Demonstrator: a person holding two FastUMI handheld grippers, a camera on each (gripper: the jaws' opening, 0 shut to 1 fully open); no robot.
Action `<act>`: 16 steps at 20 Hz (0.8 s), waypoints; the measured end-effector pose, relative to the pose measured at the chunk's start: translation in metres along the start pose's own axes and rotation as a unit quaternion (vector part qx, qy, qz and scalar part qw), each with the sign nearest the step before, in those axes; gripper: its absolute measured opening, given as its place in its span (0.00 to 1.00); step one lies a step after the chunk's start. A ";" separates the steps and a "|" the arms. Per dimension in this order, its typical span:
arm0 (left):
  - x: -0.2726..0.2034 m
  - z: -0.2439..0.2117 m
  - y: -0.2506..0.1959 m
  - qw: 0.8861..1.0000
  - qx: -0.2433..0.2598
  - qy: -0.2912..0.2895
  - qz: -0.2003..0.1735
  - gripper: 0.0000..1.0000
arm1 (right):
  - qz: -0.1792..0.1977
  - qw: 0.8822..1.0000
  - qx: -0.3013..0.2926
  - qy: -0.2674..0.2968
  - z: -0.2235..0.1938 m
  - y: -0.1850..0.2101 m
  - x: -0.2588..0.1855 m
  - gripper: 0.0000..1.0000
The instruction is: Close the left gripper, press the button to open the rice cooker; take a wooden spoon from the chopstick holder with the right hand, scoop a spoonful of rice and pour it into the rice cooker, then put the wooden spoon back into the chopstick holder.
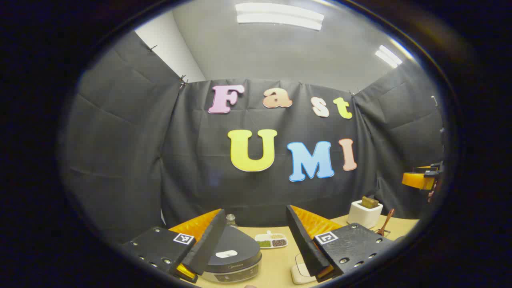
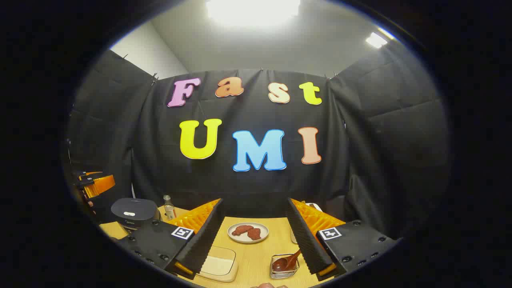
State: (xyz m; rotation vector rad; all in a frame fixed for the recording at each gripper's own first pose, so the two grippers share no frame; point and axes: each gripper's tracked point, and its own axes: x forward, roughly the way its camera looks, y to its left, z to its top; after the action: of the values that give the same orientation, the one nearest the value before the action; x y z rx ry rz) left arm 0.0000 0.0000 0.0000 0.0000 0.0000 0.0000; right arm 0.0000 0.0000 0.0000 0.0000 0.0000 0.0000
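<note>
Left gripper view puts the step in hand as the first one: the left gripper [image 1: 256, 244] hangs above the table with its jaws spread wide and nothing between them, so they need bringing together before any press. Done well, I judge, the fingers meet fully to make one blunt tip, then come straight down onto the pale oval button [image 1: 226, 253] set in the lid of the dark grey, rounded rice cooker [image 1: 234, 260], which sits low between the fingers with its lid down. A press off centre on that smooth domed plastic could slide away.

Right of the cooker lie a small white divided dish of grains [image 1: 271, 241], then a white square ceramic holder [image 1: 364, 214] with a wooden spoon [image 1: 386, 225] leaning beside it.

Right gripper view shows the cooker at far left, a flat pale rectangular board [image 2: 218, 267], a round grey plate of reddish pieces [image 2: 248, 232], and a wire chopstick holder [image 2: 285, 269] with a glossy brown spoon resting in it. The right gripper [image 2: 256, 244] is likewise released, its ribbed black pads [image 2: 306, 240] empty, on orange finger backs.
</note>
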 end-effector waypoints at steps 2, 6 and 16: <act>0.002 -0.005 -0.005 1.000 -0.006 0.003 -0.004 0.93 | -0.003 1.000 0.003 0.002 -0.001 -0.002 0.001 0.98; 0.003 -0.007 -0.007 1.000 -0.008 0.003 -0.003 0.93 | -0.004 1.000 0.002 0.003 -0.003 -0.005 -0.002 0.97; 0.001 -0.025 -0.020 1.000 -0.016 0.009 -0.019 0.91 | -0.005 1.000 -0.005 -0.003 -0.004 -0.005 -0.009 0.97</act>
State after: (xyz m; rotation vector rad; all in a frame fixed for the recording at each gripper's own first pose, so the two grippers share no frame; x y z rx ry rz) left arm 0.0013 -0.0202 -0.0249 -0.0322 0.0190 -0.0373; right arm -0.0089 -0.0049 -0.0041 -0.0105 -0.0057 -0.0103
